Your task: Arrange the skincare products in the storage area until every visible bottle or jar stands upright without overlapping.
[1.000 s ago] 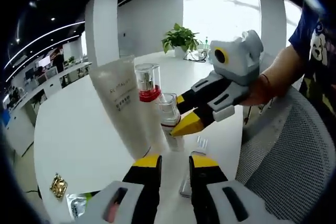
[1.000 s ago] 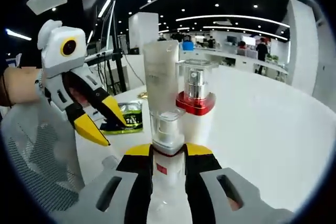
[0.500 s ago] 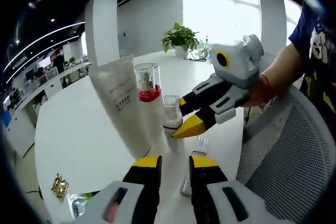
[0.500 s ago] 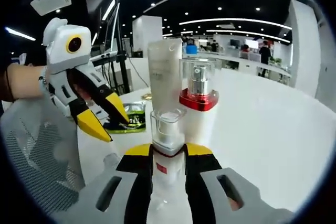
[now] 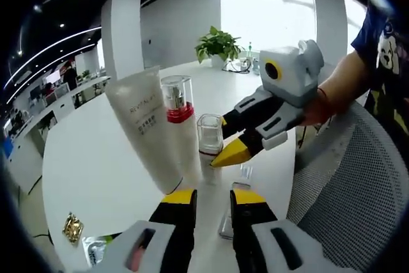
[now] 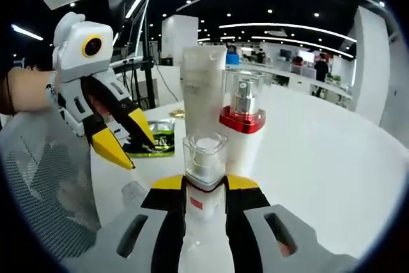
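A small bottle with a clear cap (image 5: 209,135) is held just above the white table (image 5: 96,158), and my right gripper (image 5: 225,137) is shut on its body. In the right gripper view the same bottle (image 6: 204,158) rises between my right gripper's (image 6: 204,185) yellow tips. Just behind it a white tube (image 5: 150,132) stands leaning on its cap, beside a red-collared pump bottle (image 5: 179,110) that stands upright. The tube (image 6: 203,75) and the pump bottle (image 6: 241,119) stand close together. My left gripper (image 5: 213,199) is open and holds nothing; it hovers to the left (image 6: 128,144).
A green packet (image 6: 153,142) and a small gold item (image 5: 71,227) lie on the table. A loose clear cap (image 5: 243,173) lies near the front edge. A grey mesh chair (image 5: 345,190) stands at the table's side, and a potted plant (image 5: 219,46) stands at the far end.
My right gripper has shifted the small bottle slightly away from the red-collared bottle and set it more upright. The left gripper stays open in about the same place.
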Tool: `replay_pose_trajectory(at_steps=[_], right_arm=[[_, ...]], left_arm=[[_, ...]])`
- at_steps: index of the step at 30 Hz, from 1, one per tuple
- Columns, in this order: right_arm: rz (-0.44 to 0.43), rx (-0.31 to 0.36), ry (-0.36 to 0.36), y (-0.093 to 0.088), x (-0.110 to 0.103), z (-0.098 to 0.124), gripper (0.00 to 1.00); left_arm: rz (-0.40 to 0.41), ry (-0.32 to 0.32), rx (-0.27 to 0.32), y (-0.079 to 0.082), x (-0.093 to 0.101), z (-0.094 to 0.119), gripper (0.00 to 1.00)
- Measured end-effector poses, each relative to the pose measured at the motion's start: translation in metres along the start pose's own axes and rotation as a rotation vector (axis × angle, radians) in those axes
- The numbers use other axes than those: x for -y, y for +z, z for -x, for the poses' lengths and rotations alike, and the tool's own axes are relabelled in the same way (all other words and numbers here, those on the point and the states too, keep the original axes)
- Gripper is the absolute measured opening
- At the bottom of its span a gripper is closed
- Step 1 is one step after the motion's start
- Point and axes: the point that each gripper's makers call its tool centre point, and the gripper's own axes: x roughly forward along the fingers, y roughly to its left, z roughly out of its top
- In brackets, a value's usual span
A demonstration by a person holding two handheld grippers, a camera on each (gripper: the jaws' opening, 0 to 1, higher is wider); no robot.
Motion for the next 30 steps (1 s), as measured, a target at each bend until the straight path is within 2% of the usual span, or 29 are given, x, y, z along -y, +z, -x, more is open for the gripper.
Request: replay_pose_trajectory(at_steps=[2,8,10,13,16,22,30], right_arm=[[-0.011,0.004,-0.028,0.001,0.005,-0.002,0.21],[-0.016,-0.007,-0.055,0.001,0.007,-0.005,0.22],[-0.013,-0.024,-0.06,0.0,0.007,-0.007,0.22],[-0.052,-0.133,-0.048,-0.019,0.004,-0.007,0.25],[-0.04,-0.117,-0.036,-0.016,0.003,-0.006,0.27],[0.017,-0.183,-0.011,-0.027,-0.004,-0.005,0.21],[-0.002,-0.206,-0.03,-0.03,0.0,-0.004,0.15]], left_arm=[[-0.003,-0.001,0.0,0.001,0.0,0.0,0.21],[-0.014,-0.003,0.01,0.004,0.002,0.001,0.21],[-0.015,-0.004,0.014,0.004,0.002,0.002,0.21],[-0.017,-0.005,0.014,0.004,0.001,0.002,0.21],[-0.019,-0.005,0.014,0.005,0.001,0.002,0.21],[-0.025,-0.004,0.0,0.001,0.001,0.002,0.21],[-0.033,-0.003,-0.01,0.0,0.001,0.002,0.21]])
